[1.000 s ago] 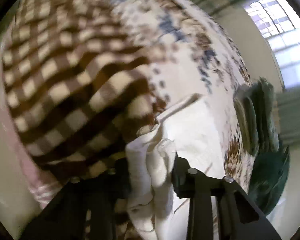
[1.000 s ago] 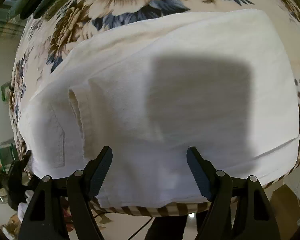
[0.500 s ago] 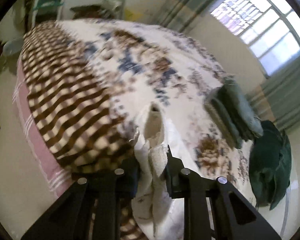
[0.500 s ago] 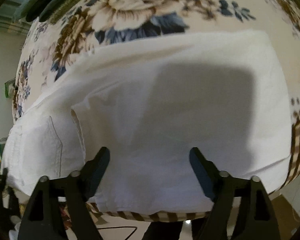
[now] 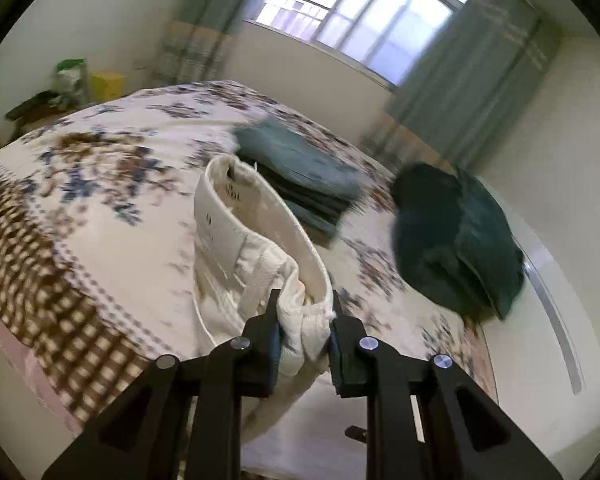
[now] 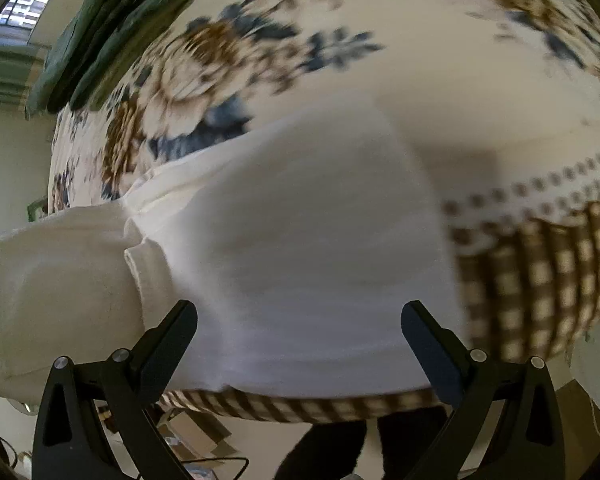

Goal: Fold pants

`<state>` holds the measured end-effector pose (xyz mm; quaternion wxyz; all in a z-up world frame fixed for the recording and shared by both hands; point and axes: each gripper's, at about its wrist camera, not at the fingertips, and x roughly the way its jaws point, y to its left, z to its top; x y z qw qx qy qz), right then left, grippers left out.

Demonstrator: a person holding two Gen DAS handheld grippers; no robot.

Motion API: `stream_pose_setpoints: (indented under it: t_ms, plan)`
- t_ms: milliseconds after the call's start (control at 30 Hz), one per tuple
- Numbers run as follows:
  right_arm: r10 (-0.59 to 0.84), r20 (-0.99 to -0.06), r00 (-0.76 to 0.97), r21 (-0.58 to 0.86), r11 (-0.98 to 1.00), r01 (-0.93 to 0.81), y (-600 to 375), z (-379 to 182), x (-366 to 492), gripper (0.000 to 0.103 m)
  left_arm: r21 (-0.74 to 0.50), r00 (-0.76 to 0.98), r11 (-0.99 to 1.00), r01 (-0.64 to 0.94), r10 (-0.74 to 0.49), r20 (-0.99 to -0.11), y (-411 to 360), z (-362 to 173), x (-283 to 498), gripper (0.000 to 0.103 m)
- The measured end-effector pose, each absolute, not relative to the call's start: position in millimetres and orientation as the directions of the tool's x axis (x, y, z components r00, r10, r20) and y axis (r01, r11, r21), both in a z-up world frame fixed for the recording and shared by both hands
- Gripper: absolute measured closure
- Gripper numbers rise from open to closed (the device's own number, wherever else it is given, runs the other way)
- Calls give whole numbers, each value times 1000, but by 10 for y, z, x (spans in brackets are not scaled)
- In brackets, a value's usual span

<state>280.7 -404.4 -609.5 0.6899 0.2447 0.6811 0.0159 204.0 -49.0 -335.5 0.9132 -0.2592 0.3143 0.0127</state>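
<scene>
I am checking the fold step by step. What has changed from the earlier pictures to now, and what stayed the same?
The left gripper, clamped on the white pants, has lifted their waistband end off the bed, so the band now stands up as an open loop. Its jaws closed a little further on the cloth. The right gripper opened wider above the flat part of the pants, gripping nothing. The folded green clothes stayed in place.

Left wrist view low across the bed (image 5: 100, 200) toward the window (image 5: 364, 20); right view steeply down, close; pants (image 6: 300, 240) shared.
</scene>
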Motion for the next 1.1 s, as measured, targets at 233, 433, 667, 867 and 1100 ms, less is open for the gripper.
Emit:
stream_pose_setpoints:
  t_ms: [233, 433, 667, 867, 1100]
  plan:
    - [271, -956, 112, 294, 894, 338, -4922, -5879, 2544, 0, -471, 732, 878, -83, -267, -626, -1478, -3509, 2157, 87]
    - [167, -979, 113, 195, 925, 326, -5525, -5876, 2410, 0, -416, 600, 909, 30, -349, -720, -2341, -4106, 2328, 87]
    - [181, -977, 114, 212, 888, 409, -5987, -6058, 2257, 0, -244, 419, 961, 132, -277, -865, -2982, -5030, 2385, 86]
    - [290, -942, 169, 334, 855, 397, -6039, -6043, 2254, 0, -228, 423, 961, 154, -273, -864, -2996, -4806, 2337, 69]
    - [365, -916, 165, 401, 852, 338, -5612, -6072, 2671, 0, -220, 564, 975, 13, -189, -804, -2210, -4236, 2546, 7]
